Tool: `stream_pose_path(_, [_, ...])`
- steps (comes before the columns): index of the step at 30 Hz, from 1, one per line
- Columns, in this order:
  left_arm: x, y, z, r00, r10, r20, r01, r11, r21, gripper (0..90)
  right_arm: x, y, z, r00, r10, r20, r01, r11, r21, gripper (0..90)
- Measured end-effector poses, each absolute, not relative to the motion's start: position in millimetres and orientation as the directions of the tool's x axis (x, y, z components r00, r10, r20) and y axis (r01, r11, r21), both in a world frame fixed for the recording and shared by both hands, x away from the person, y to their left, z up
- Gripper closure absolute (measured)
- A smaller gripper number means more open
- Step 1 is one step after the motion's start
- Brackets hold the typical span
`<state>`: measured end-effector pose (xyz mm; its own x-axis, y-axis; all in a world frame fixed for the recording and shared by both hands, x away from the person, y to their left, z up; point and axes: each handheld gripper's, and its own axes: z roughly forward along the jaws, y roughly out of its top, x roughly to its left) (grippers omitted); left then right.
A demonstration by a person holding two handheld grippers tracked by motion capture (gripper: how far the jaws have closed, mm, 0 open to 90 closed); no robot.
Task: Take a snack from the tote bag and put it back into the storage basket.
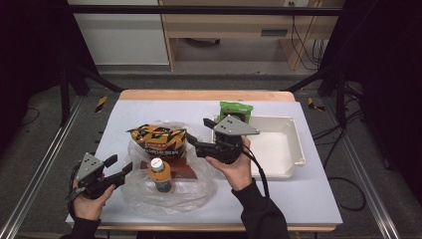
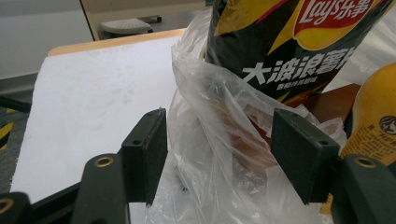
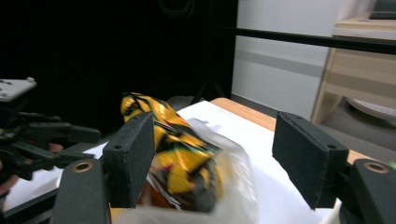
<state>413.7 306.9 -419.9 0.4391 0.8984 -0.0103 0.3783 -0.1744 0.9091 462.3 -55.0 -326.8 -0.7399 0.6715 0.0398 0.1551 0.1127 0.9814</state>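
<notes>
A clear plastic bag (image 1: 169, 196) lies on the white table and holds a black-and-yellow chips bag (image 1: 157, 139), a brown box (image 1: 181, 169) and an orange-drink bottle (image 1: 160, 174). At the bag's left edge my left gripper (image 1: 122, 164) is open. In the left gripper view a loose fold of the plastic bag (image 2: 210, 140) stands between the jaws of the left gripper (image 2: 219, 154), and the pads do not press it. My right gripper (image 1: 197, 130) hovers open at the right of the chips bag, pointing at it. In the right gripper view the chips bag (image 3: 182, 154) lies beyond the right gripper (image 3: 215, 154).
A white tray (image 1: 298, 144) stands at the right of the table, with a green packet (image 1: 236, 110) behind its far left corner. Bare white table (image 1: 298, 194) lies at the near right. Dark frame posts flank the table.
</notes>
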Motion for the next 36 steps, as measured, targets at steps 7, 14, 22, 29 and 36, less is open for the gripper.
stream_pose_path(7, [415, 305, -426, 0.442, 0.897, -0.017, 0.399, -0.180, 0.899, 41.0, 465, -30, -320, -0.770, 0.637, 0.047, 0.161, 0.123, 0.979, 30.1])
stream_pose_path(14, [418, 301, -435, 0.449, 0.893, -0.015, 0.433, -0.203, 0.878, 46.4, 474, -10, -335, -0.779, 0.626, 0.028, 0.204, 0.210, 0.956, 26.2])
stream_pose_path(22, [420, 300, -442, 0.451, 0.892, -0.016, 0.457, -0.215, 0.863, 54.2, 486, 1, -358, -0.766, 0.642, -0.010, 0.203, 0.257, 0.945, 22.1])
stream_pose_path(29, [421, 300, -446, 0.450, 0.892, -0.025, 0.475, -0.216, 0.853, 63.4, 488, -1, -364, -0.757, 0.654, -0.010, 0.216, 0.265, 0.940, 20.1])
stream_pose_path(36, [422, 300, -447, 0.445, 0.895, -0.031, 0.494, -0.216, 0.842, 74.6, 494, 8, -377, -0.763, 0.646, 0.003, 0.238, 0.277, 0.931, 25.7])
